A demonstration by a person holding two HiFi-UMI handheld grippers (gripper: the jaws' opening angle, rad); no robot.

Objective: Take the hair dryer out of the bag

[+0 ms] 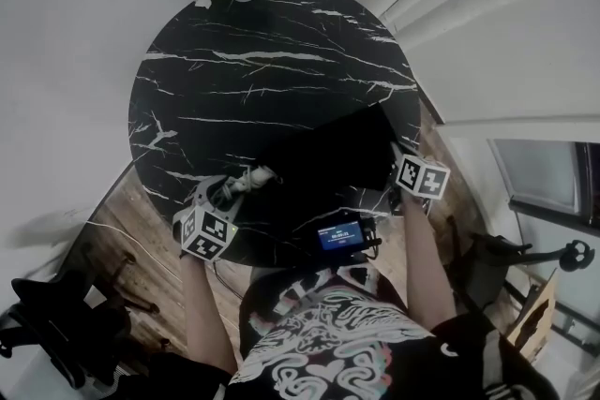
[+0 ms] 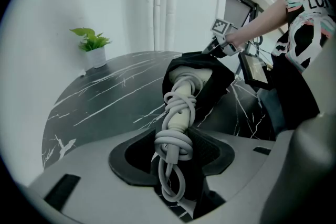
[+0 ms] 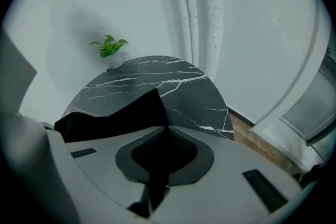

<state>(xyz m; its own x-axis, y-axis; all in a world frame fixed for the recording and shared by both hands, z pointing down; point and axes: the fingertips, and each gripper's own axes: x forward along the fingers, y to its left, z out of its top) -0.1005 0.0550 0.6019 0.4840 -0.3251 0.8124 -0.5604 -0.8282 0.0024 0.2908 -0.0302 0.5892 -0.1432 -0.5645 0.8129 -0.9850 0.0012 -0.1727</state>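
Head view, right gripper [image 1: 397, 155] tilted, pinching bag [image 1: 328, 155]

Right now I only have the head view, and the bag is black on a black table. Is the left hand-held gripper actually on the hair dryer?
Observer: Yes. The left gripper view shows the left hand-held gripper closed on the cord-wrapped handle of the hair dryer.
Operator: Is it out yet?
Observer: Not yet. Its pale head sits inside the open mouth of the bag.
Operator: And the other hand?
Observer: The right gripper view shows the right hand-held gripper shut on a fold of the bag's black fabric.
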